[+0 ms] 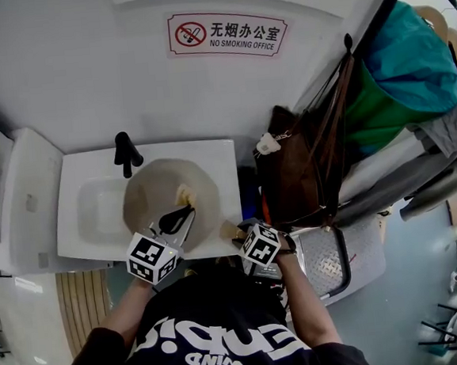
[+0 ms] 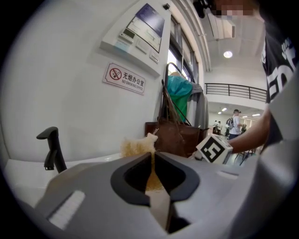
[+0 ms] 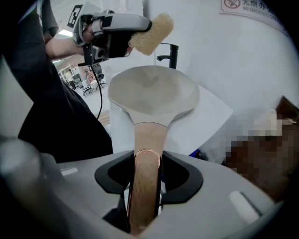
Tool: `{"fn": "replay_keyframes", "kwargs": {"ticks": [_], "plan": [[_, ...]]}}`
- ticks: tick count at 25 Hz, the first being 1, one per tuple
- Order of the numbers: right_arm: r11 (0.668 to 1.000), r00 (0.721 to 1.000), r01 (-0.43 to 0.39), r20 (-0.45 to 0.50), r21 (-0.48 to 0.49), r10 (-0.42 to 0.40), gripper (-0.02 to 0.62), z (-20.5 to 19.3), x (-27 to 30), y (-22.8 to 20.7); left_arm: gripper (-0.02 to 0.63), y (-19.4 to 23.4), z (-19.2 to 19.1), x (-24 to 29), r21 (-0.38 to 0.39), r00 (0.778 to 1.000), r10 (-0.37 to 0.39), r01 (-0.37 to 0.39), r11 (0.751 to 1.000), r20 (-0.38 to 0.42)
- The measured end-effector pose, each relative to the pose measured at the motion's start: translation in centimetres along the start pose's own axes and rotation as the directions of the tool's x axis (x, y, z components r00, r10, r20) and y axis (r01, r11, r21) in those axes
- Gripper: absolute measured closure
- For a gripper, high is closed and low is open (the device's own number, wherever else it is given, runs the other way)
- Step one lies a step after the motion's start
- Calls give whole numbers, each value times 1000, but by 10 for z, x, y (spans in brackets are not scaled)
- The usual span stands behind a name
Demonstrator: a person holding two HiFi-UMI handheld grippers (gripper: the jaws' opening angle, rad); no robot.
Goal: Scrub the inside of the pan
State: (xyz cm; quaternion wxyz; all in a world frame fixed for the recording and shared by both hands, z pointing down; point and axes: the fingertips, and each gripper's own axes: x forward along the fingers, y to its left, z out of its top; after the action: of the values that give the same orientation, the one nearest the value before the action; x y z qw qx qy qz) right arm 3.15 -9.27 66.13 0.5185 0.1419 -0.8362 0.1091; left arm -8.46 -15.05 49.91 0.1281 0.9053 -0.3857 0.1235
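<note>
A white wall with a no-smoking sign stands behind a white sink with a black faucet. In the head view, you have the pale pan over the basin, its bowl covering most of it. Your left gripper reaches in over the bowl with a yellow sponge at its tip. Your right gripper sits at the pan's near right edge. A brown bag hangs just right of the sink, with a teal garment above it on a rack.

In the left gripper view, the left gripper has its jaws drawn nearly together, pinching a thin part of the sponge; the rest of it puffs out beyond the tips. The faucet stands to the left, and the marker cube of your right gripper shows to the right in front of the bag.

In the right gripper view, the right gripper has its jaws partly closed, clamped on the pan's wooden handle. The pan stretches away from you over the sink, its inside facing up. The left gripper holds the sponge above the pan's far rim, clear of it, beside the faucet.
</note>
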Motion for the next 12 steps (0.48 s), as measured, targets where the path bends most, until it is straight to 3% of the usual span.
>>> {"fn": "replay_keyframes", "kwargs": {"ticks": [2,5,8,12], "plan": [[1000,1000,-5,-12,2,5,426,-1,-1,0,583,-10,-15,11,-19,991,-111,110,994,-70],[1000,1000,-16,-16,13,17,428,0,-2,2,583,-25,-44,23,3,938,-273,280,960,-215],[999,1000,-24,-17,22,25,426,0,-4,3,583,-26,-64,31,30,893,-331,356,934,-305],[999,1000,-26,-18,23,26,426,0,-6,3,583,-27,-88,45,53,847,-349,402,914,-400]]}}
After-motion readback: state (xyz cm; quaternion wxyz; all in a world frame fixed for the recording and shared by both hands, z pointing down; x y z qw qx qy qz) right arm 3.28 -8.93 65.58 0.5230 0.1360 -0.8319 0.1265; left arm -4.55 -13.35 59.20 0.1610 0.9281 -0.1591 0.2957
